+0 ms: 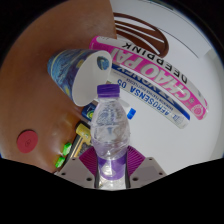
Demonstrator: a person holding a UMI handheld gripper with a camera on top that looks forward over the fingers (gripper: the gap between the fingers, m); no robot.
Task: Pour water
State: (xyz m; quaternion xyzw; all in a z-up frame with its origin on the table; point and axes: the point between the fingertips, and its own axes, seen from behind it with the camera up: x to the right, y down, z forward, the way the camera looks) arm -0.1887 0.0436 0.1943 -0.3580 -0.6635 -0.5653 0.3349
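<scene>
We see our gripper (110, 172) with both purple-padded fingers clamped on a clear plastic water bottle with a white cap (112, 128); beyond it stands a white-and-pink labelled tumbler (150, 85).

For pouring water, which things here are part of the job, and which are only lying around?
Part of the job:
- clear water bottle, between the gripper fingers, which press on it
- cup with white rim beyond it

Only lying around:
- pink and white packages
- red round object
- yellow and green small items
</scene>
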